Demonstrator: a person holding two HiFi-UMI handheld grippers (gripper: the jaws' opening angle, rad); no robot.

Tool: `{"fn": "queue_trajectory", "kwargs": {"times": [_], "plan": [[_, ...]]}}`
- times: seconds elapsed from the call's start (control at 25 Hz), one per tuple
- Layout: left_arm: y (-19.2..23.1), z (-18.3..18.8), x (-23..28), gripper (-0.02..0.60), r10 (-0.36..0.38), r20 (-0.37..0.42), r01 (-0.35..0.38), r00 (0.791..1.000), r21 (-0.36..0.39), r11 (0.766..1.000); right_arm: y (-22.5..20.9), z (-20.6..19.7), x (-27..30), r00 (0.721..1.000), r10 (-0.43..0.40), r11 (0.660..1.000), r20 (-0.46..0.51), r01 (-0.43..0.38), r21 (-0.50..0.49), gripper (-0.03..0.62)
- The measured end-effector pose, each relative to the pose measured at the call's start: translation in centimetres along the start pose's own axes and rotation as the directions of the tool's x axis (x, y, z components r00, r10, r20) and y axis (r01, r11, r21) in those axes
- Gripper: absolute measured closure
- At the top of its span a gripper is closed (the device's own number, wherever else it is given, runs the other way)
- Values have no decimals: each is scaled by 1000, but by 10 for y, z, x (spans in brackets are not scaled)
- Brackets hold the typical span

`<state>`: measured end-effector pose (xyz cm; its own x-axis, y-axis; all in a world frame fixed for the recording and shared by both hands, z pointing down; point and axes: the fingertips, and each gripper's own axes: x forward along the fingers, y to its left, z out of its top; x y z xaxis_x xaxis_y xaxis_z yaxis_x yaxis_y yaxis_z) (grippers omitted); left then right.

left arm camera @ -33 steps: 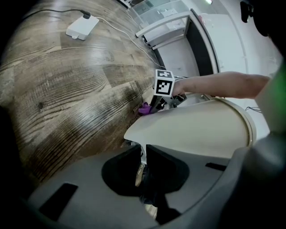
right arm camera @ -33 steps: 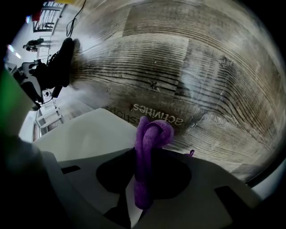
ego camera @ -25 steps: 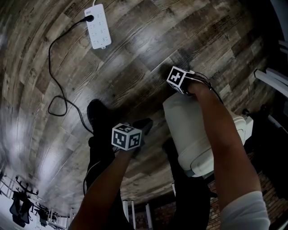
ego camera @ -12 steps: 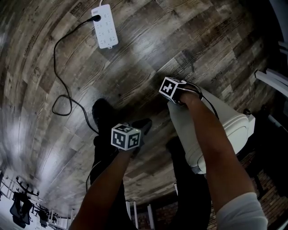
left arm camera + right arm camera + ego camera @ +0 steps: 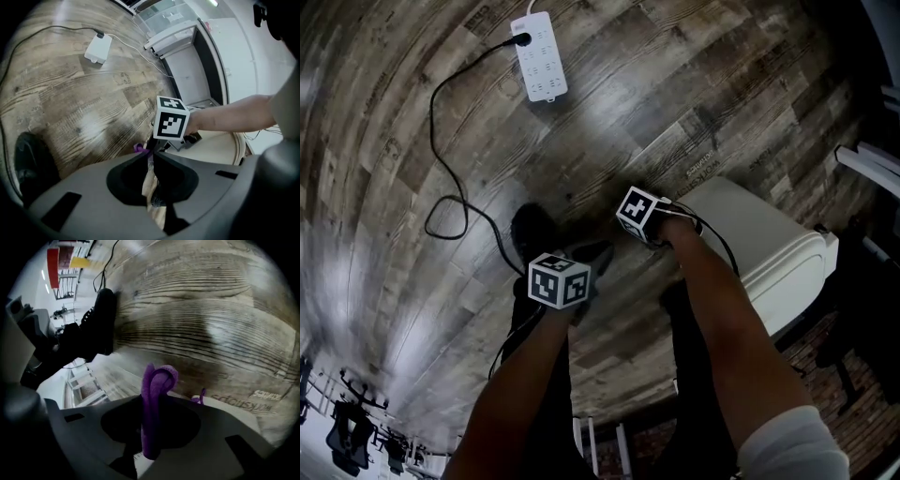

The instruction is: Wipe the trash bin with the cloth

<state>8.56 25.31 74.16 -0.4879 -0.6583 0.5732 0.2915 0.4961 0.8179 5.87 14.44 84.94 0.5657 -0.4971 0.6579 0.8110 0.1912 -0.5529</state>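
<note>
One dark wood-plank floor [image 5: 675, 84] fills the head view, and everything I report lies on or above it. The white trash bin [image 5: 759, 248] is the largest object: it sits at 4 o'clock from the frame centre, its pale top facing the camera. In the left gripper view the same bin shows at 3 o'clock, behind the right forearm. A black shoe [image 5: 532, 234] stands on the planks just left of centre. A white power strip [image 5: 541, 68] lies at 12 o'clock, well apart from the bin, and its black cable [image 5: 441, 159] loops down toward 9 o'clock. The right gripper [image 5: 151, 401] is just beside the bin's left edge, at the bin's 9 o'clock. Its jaws are clamped on the purple cloth [image 5: 157, 380], which stands up in a folded loop from between them against the floor. I cannot tell whether the cloth touches the bin. The left gripper [image 5: 150, 161] hangs at 7 o'clock from the right one, near it but clear of the bin. Its jaws are pressed together with nothing held between them.
</note>
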Motion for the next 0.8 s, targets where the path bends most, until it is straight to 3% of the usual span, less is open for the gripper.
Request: {"fn": "queue_trajectory", "kwargs": {"times": [0.12, 0.24, 0.8], "plan": [[2, 7, -24, 548, 18, 24, -18, 1000, -2, 1000, 53, 17, -5, 976, 173, 980, 128, -184, 75, 494], [-7, 16, -52, 548, 29, 42, -29, 999, -3, 1000, 85, 22, -25, 948, 222, 960, 228, -254, 119, 494], [-74, 86, -145, 548, -25, 76, 15, 997, 119, 993, 119, 7, -142, 940, 83, 977, 330, -142, 159, 494]]}}
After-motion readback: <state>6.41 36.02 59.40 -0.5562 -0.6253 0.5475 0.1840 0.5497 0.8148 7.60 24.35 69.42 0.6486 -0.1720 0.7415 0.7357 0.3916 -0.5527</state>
